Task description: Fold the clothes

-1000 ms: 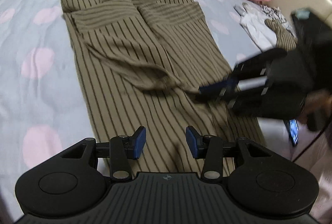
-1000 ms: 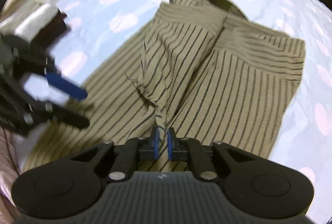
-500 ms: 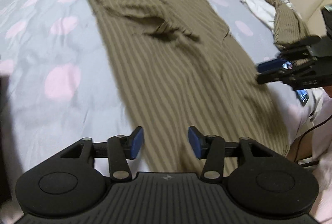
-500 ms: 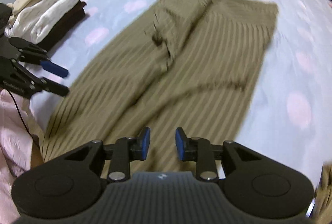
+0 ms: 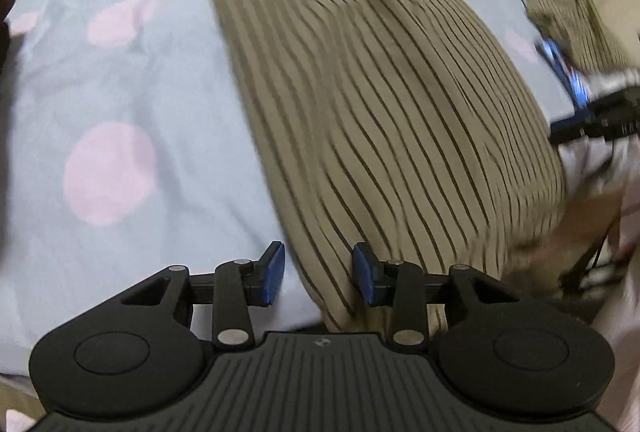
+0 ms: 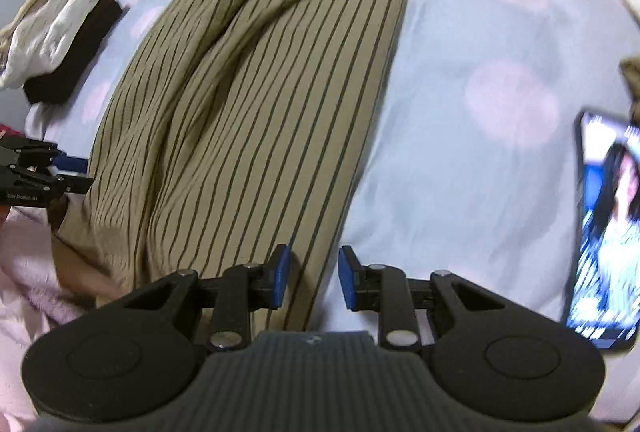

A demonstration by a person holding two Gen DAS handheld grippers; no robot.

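The striped garment (image 5: 360, 84) lies stretched out on the bed (image 5: 108, 80), its long axis running away from both grippers. The left gripper (image 5: 319, 272) and the right gripper (image 6: 313, 276) each hang with fingers spread, holding nothing, astride opposite long edges near the hem. The hem is hidden below the grippers; its far end is bunched and blurred.

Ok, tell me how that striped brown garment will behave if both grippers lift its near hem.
The striped garment already lies in soft ripples on the bedsheet, so it will probably droop between the left gripper and right gripper. It looks thin, so likely light. The loose folds at its far end may shift.
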